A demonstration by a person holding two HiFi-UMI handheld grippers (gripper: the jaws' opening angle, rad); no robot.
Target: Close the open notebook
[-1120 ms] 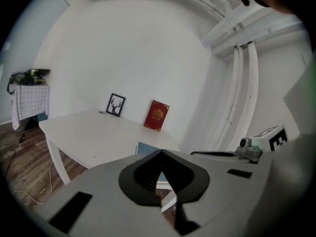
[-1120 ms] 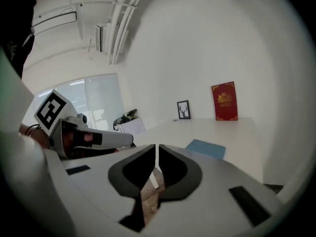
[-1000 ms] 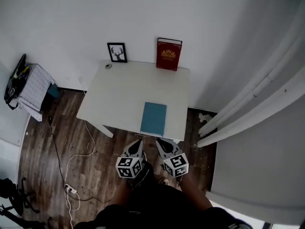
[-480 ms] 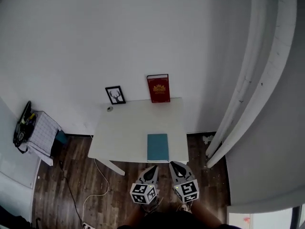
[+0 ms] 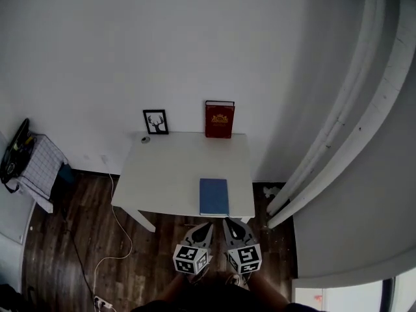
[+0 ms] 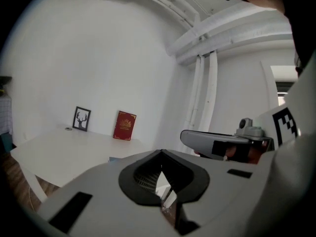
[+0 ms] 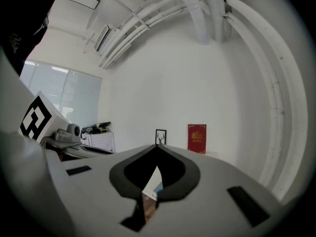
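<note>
The blue notebook (image 5: 214, 197) lies flat on the bench (image 5: 162, 168), near the front edge. Its cover looks shut already. It looks thin and light, with a bendy cover, so the cover's free edge is the best place to take it. The left tool (image 5: 208, 227) and the right tool (image 5: 227, 223) are closed and hold nothing. Only the head view shows the whole notebook.

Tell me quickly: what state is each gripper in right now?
Left gripper: shut, holding nothing.
Right gripper: shut, holding nothing.
</note>
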